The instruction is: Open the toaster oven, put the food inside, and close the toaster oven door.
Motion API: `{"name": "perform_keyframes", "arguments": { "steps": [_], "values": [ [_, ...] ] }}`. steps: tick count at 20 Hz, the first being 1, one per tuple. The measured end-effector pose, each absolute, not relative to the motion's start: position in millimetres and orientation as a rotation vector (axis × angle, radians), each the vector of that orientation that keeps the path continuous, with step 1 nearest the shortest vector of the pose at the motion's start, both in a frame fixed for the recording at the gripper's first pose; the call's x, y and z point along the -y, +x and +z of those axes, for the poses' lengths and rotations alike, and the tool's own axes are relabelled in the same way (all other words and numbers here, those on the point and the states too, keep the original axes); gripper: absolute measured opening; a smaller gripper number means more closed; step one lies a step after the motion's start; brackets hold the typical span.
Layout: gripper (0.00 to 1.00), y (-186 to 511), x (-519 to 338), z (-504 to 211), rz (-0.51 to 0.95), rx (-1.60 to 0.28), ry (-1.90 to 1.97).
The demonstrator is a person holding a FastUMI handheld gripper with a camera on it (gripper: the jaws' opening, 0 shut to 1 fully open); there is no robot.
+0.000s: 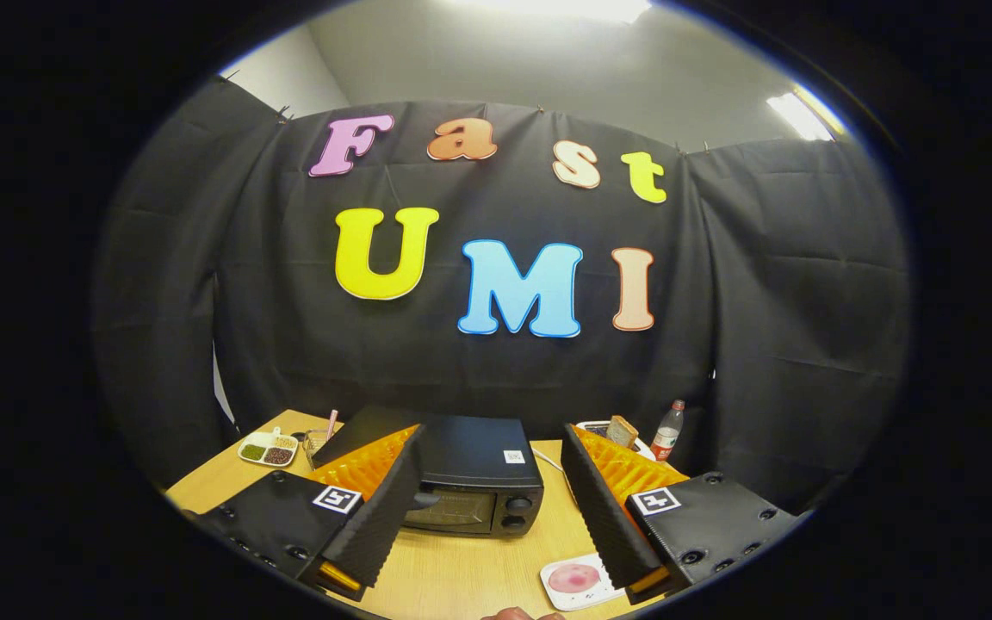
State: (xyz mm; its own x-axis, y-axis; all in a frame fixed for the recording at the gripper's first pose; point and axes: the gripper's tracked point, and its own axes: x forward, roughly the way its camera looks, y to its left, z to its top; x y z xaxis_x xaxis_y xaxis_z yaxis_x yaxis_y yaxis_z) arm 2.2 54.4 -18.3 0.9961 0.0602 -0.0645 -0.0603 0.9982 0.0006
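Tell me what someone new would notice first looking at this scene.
Probably the black toaster oven, standing on the wooden table just ahead of the open gripper, seen between its two spread fingers, with its door shut. Next, the small plate with a pink round food near the right finger, and a divided dish of grains with a bottle farther back on either side.

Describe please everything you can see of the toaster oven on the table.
The toaster oven is a small black box with a matte top carrying a small white sticker. Its glass door looks closed, and two round knobs sit beside the door. It stands upright on the wooden table, just ahead of the open gripper, between its spread fingers, untouched.
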Motion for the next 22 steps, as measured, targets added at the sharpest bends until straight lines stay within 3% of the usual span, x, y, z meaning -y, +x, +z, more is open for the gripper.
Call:
{"name": "perform_keyframes", "arguments": {
  "steps": [22],
  "values": [
    [0.98, 107.9, -149.0, -128.4, 0.166, -0.314, -0.009]
  ]
}}
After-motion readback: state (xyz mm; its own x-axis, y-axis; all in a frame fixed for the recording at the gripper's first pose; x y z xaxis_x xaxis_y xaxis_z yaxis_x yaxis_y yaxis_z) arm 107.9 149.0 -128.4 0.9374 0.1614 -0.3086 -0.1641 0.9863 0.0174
